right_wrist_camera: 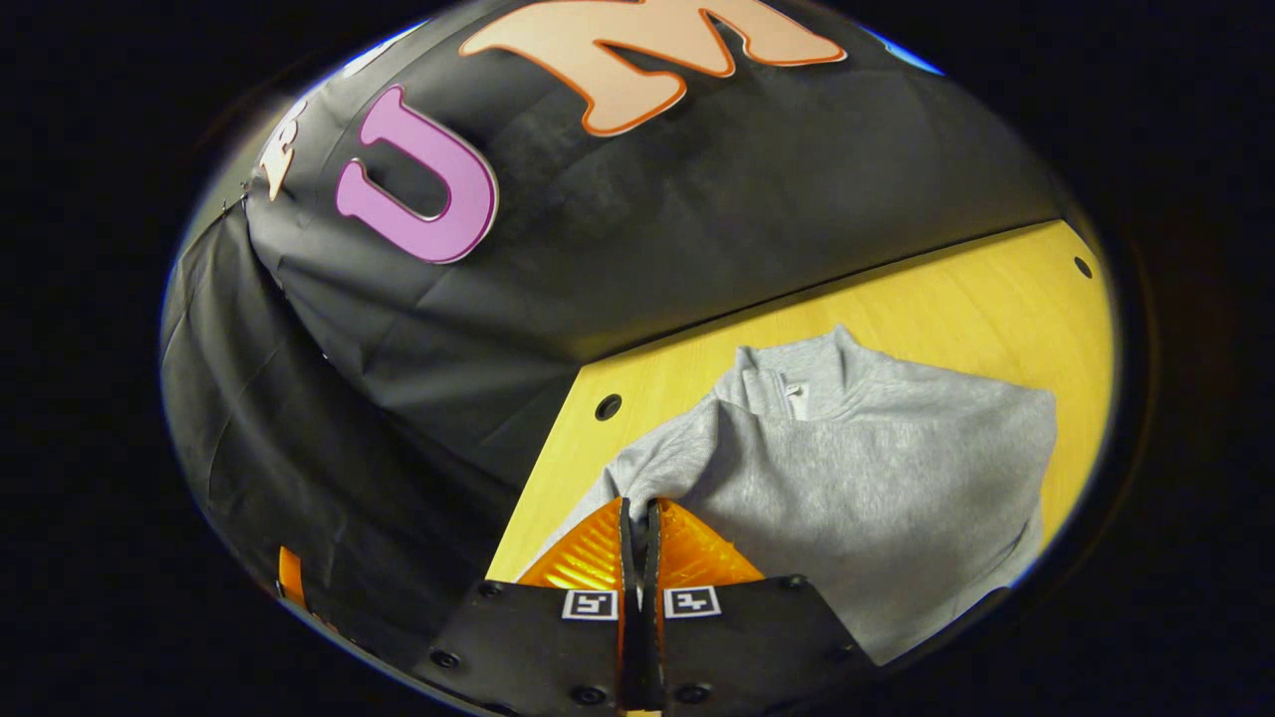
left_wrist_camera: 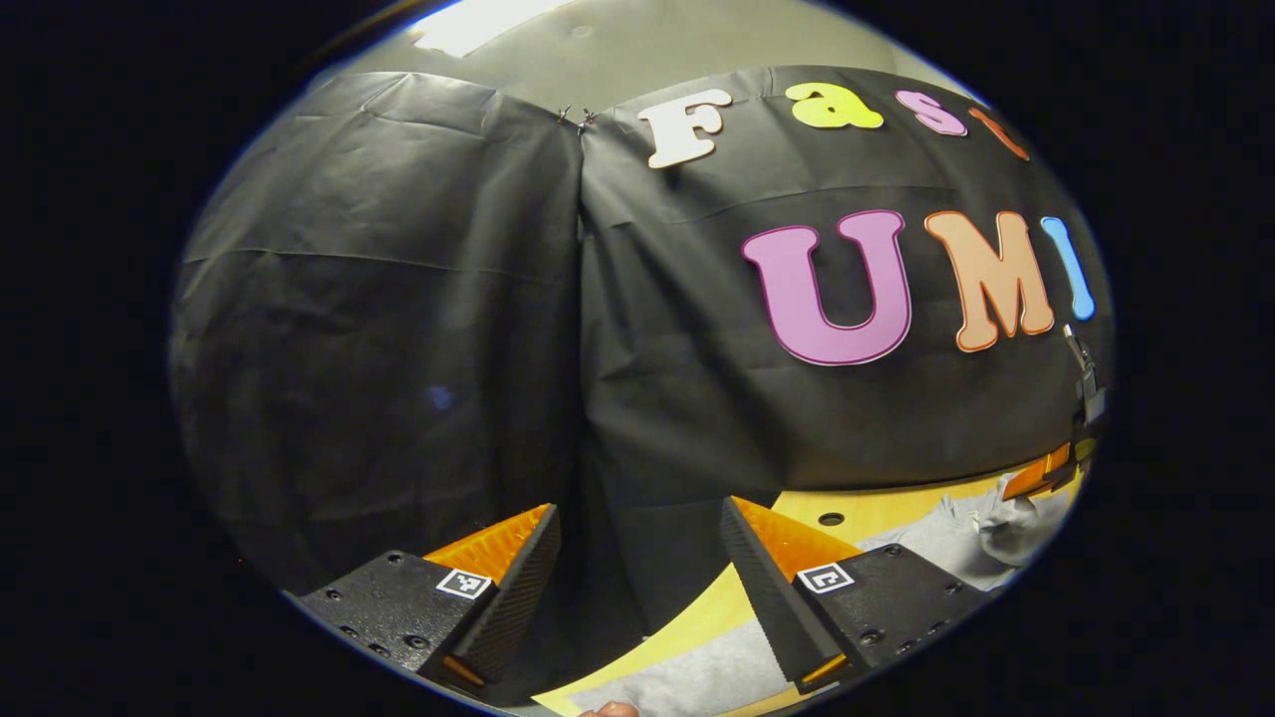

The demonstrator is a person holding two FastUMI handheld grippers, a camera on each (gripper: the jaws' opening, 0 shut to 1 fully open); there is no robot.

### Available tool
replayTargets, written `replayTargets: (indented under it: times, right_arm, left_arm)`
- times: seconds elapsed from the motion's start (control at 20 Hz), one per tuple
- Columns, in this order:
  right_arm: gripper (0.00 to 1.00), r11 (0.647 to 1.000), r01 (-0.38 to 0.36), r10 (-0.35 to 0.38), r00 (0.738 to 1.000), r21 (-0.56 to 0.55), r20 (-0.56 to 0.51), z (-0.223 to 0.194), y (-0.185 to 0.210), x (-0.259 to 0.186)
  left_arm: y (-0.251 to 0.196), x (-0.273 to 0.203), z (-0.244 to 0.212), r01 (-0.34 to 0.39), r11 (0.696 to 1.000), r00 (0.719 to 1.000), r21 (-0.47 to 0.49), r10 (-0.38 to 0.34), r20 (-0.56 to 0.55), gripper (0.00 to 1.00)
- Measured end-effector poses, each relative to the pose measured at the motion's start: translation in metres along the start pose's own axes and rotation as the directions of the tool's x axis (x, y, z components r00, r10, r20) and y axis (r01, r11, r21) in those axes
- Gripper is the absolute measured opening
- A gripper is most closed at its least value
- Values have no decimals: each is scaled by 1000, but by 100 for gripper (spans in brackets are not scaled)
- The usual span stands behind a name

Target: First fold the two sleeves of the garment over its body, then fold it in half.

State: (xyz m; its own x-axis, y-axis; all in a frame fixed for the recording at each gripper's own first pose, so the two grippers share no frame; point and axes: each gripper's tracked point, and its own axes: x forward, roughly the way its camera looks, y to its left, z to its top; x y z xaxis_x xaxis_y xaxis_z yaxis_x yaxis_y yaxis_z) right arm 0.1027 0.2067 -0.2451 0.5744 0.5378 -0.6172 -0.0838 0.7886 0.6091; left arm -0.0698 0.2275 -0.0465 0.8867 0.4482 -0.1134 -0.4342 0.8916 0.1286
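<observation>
Two claws: left claw (left_wrist_camera: 639, 538) wide open, empty; right claw (right_wrist_camera: 638, 518) pinching grey garment (right_wrist_camera: 857, 478) on wood table (right_wrist_camera: 946, 289).

A light grey sweatshirt-style garment (right_wrist_camera: 877, 478) with a short zip at its stand-up collar lies spread on a yellow wooden table (right_wrist_camera: 996, 289). In the right gripper view its collar points toward the black back wall, and one grey sleeve (right_wrist_camera: 687, 448) is drawn across the body toward the near edge. In the left gripper view, the grey fabric (left_wrist_camera: 946, 543) lies rumpled at the far right.
</observation>
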Motion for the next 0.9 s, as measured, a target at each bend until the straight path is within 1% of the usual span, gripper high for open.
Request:
replayTargets:
  times: [0.1,0.15,0.2,0.35,0.4,0.55,0.65,0.7,0.75,0.85,0.9]
  right_arm:
    - [2,1000,10,-10,1000,-13,-21,-12,6,16]
    - [3,1000,15,-16,999,-19,-31,-18,6,22]
    - [3,999,25,-26,999,-27,-41,-25,4,29]
    - [3,998,57,-59,995,-31,-80,-45,1,49]
    - [3,997,69,-71,993,-32,-92,-50,-1,54]
    - [3,994,98,-103,987,-45,-126,-68,-6,66]
    - [4,993,111,-114,982,-30,-151,-76,-7,71]
    - [5,995,95,-95,984,-7,-153,-78,-1,69]
    - [9,997,73,-71,987,11,-143,-77,4,69]
    - [37,1000,0,4,994,31,-111,-68,27,65]
    - [58,1000,-11,12,996,16,-84,-62,32,65]
  left_arm:
    - [14,-2,-5,-18,1000,1000,7,18,-8,95]
    - [21,-2,-8,-29,1000,1000,13,29,-13,99]
    - [28,-3,-10,-39,999,999,19,40,-18,95]
    - [49,-6,-21,-70,997,997,34,71,-40,95]
    - [54,-7,-24,-77,996,996,37,79,-46,100]
    - [67,-7,-34,-89,995,994,45,92,-66,100]
    - [71,-5,-43,-91,995,992,47,94,-79,100]
    - [72,-4,-47,-89,995,992,48,93,-85,95]
    - [73,-4,-51,-86,995,992,49,90,-92,95]
    - [73,-2,-59,-76,996,991,47,80,-109,95]
    - [72,-1,-65,-69,997,990,41,73,-120,95]
